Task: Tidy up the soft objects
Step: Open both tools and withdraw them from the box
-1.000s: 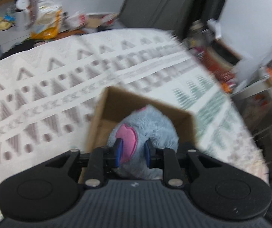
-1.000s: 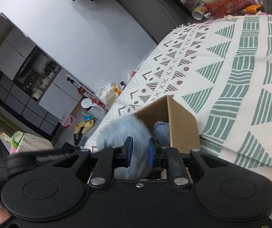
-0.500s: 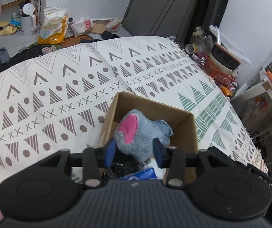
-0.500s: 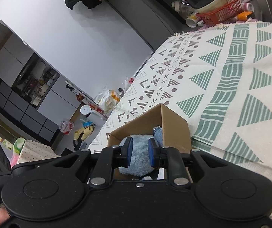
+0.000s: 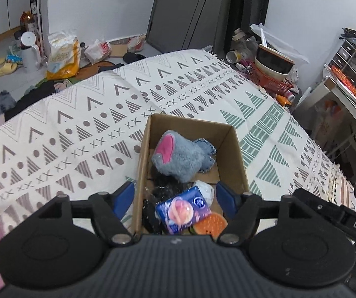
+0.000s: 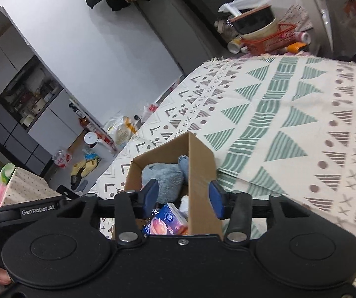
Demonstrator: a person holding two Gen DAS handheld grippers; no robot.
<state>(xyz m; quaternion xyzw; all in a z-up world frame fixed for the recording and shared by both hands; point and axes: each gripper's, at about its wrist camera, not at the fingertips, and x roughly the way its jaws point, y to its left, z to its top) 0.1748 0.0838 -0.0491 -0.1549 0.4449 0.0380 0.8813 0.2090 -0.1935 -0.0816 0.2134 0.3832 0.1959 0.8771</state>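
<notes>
A grey-blue plush toy (image 5: pixel 178 156) with a pink patch lies in an open cardboard box (image 5: pixel 235 159) on the patterned cloth. A blue tissue pack (image 5: pixel 183 208), an orange sponge (image 5: pixel 210 224), a white item (image 5: pixel 205 190) and something black (image 5: pixel 168 186) lie beside it in the box. My left gripper (image 5: pixel 175 200) is open and empty above the box's near end. In the right wrist view the plush toy (image 6: pixel 163 176) and the box (image 6: pixel 200 171) show; my right gripper (image 6: pixel 183 196) is open and empty, its jaws either side of the box's right wall.
The patterned cloth (image 5: pixel 78 129) covers a bed or table. A red basket with bowls (image 5: pixel 272 72) stands past its far edge. Bags, a white jug (image 5: pixel 30 52) and slippers lie on the floor at left. A desk (image 5: pixel 347 94) stands at right.
Both grippers were shut on the plush toy over the box. They have opened and drawn back upward; the toy now lies loose in the box.
</notes>
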